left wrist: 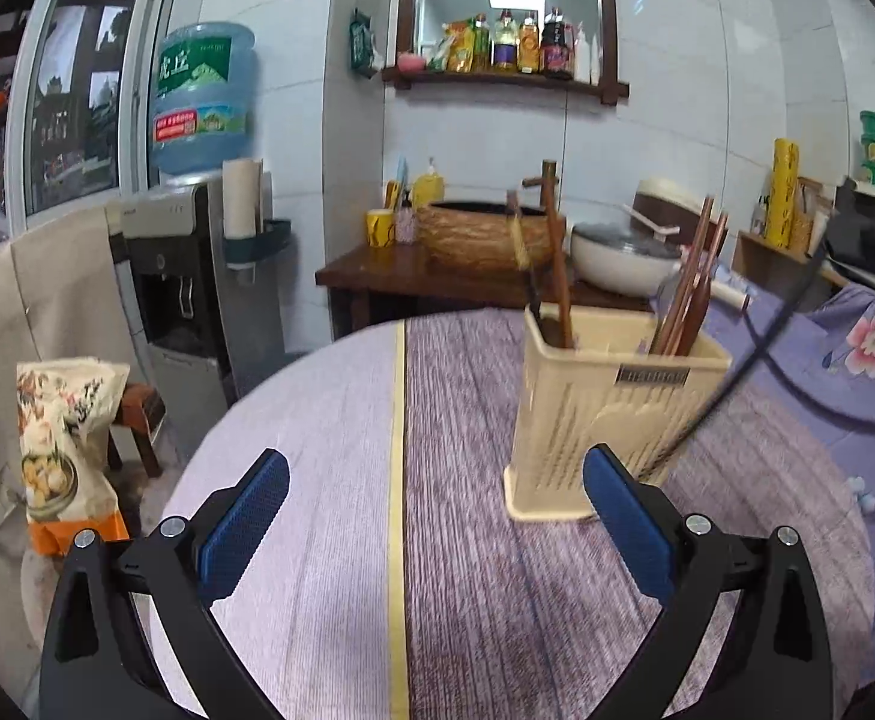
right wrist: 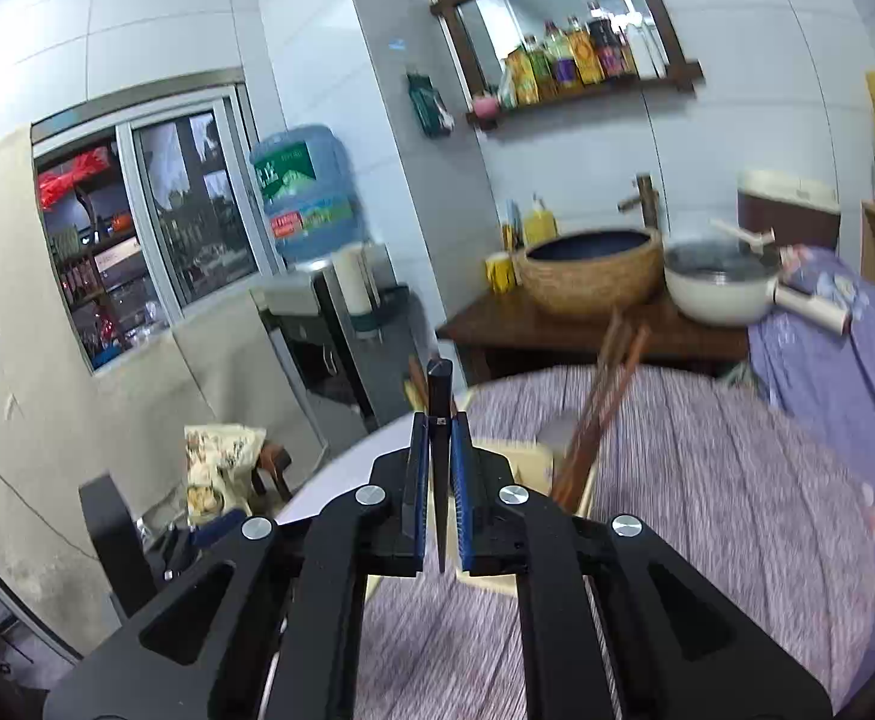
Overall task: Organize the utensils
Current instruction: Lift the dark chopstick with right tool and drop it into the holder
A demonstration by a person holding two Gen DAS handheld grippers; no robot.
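A cream slotted utensil holder point(left wrist: 605, 414) stands on the round table point(left wrist: 317, 420), just beyond my left gripper's right finger. Several reddish-brown chopsticks point(left wrist: 686, 288) lean in its right compartment, and a couple of darker sticks point(left wrist: 560, 294) stand in the left one. My left gripper point(left wrist: 436, 462) hangs open over the table with nothing between its blue pads. My right gripper point(right wrist: 437, 420) is shut on a slim dark chopstick point(right wrist: 440, 387), held upright above the holder point(right wrist: 527, 462), which its fingers mostly hide. The leaning chopsticks point(right wrist: 605, 384) show blurred beyond it.
A black cable point(left wrist: 755, 330) crosses past the holder's right side. A purple floral cloth point(left wrist: 857, 348) lies at the right. Behind the table is a wooden stand point(left wrist: 389, 270) with a woven basin and a white pan. A water dispenser point(left wrist: 185, 276) and a printed bag point(left wrist: 65, 438) are at the left.
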